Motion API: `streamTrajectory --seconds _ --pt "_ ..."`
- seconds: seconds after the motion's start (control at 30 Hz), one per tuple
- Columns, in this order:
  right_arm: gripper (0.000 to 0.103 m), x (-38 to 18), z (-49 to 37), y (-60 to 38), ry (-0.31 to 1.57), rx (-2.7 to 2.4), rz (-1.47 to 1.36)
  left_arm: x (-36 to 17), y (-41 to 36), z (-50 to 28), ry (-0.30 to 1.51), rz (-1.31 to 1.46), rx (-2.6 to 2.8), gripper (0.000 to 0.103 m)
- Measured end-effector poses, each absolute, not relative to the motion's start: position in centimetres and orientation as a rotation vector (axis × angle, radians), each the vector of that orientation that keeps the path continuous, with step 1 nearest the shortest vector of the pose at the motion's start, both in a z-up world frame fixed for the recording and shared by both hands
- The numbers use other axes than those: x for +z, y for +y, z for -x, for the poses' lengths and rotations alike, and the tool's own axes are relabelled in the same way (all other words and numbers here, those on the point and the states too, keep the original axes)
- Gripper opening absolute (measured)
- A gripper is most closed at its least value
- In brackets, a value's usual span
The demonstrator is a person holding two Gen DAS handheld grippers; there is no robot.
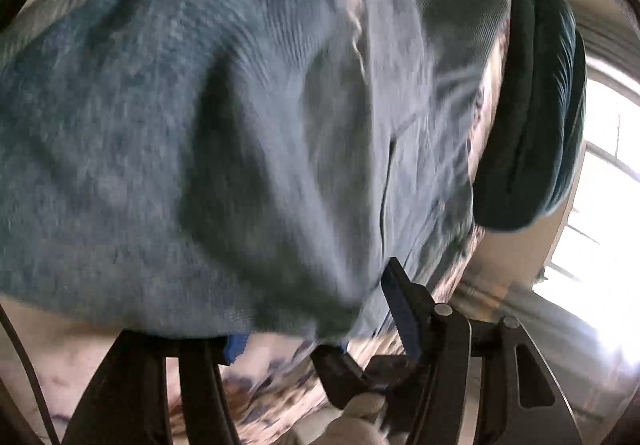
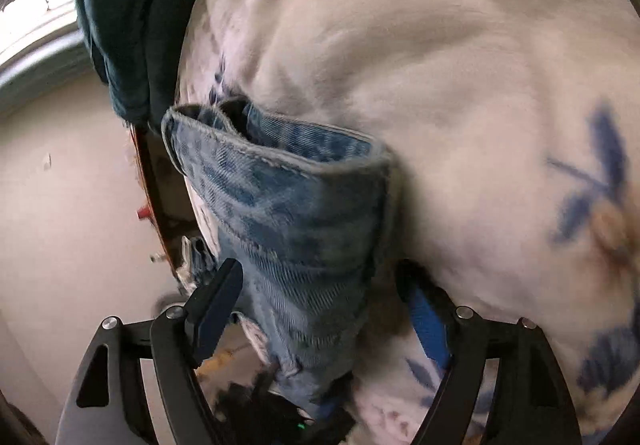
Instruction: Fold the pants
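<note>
Where frayed denim pants (image 2: 296, 213) bunch, right tool (image 2: 320, 309) spread wide, floral bedsheet (image 2: 460, 85)

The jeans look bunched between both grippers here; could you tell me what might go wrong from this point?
1. The right gripper straddles a thick bundle of the jeans with fingers apart; some layers may slip free as it closes.
2. The denim drapes over the left gripper, hiding one finger, so its hold is unclear and may fail.
3. The floral bedsheet lies right behind the right gripper and could be pinched too.
</note>
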State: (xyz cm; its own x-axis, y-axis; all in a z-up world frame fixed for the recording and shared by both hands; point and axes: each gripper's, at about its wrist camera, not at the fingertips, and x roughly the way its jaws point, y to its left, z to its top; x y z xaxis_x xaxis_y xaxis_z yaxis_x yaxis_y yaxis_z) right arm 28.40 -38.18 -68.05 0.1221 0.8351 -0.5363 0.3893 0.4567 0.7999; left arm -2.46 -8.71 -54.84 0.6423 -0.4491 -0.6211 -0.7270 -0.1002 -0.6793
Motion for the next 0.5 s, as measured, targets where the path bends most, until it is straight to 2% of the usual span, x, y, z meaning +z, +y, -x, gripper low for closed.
streamTrajectory --seconds 0.07,0.1,0.13,0.2,0.3,0.4,0.5 --pt "0.08 -68.0 -29.1 -37.3 1.465 0.472 -1.07 -55.1 -8.0 2.5 0.962 1.74 0.31 0.057" --pt "0.059 -68.0 -29.2 -37.1 1.443 0.453 -1.061 -55.3 -7.6 2.8 0.965 1.735 0.305 0.058" --pt "0.05 -68.1 -29.1 -36.9 1.432 0.426 -1.056 -55.3 -7.6 2.9 0.97 1.727 0.295 0.058" --pt "0.043 -67.4 -28.2 -37.2 1.406 0.389 -1.1 -54.7 -7.4 3.2 1.013 1.663 0.272 0.057" --pt "0.04 -65.2 -24.9 -38.2 1.353 0.346 -1.178 -53.8 -6.2 2.4 1.084 1.541 0.22 0.057" --pt "0.039 -63.1 -20.2 -39.3 1.328 0.319 -1.237 -52.4 -5.2 3.8 1.128 1.443 0.172 0.057" --pt "0.042 -63.5 -16.3 -39.7 1.345 0.281 -1.272 -52.7 -3.9 5.3 1.151 1.377 0.176 0.057"
